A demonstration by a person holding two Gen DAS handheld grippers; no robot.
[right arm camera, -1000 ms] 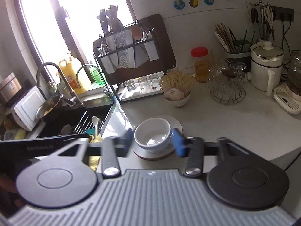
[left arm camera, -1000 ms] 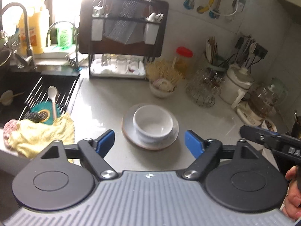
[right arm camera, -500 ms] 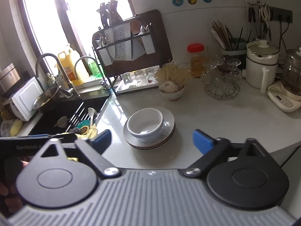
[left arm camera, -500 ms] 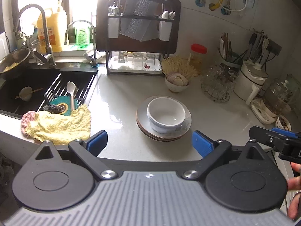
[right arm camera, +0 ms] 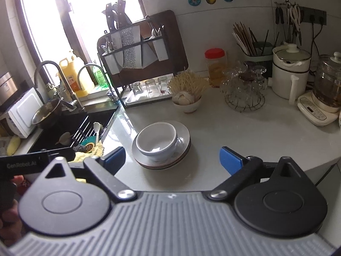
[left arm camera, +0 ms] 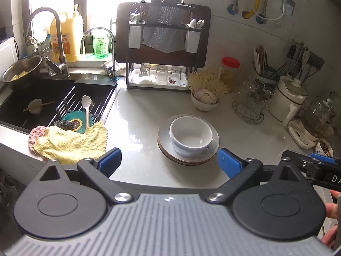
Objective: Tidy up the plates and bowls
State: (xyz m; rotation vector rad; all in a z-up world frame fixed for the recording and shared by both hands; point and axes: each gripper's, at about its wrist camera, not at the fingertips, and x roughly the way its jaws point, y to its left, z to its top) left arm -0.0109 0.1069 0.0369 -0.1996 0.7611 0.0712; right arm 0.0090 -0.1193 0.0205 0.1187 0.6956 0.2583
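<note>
Bowl nested on stacked plates at mid-counter, lying straight ahead of both the left gripper and right gripper, each with jaws spread wide, empty, well short of it.

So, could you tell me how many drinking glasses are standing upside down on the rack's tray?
3, in a row on the white tray under the rack: left glass, middle glass, right glass. More may be hidden.
</note>
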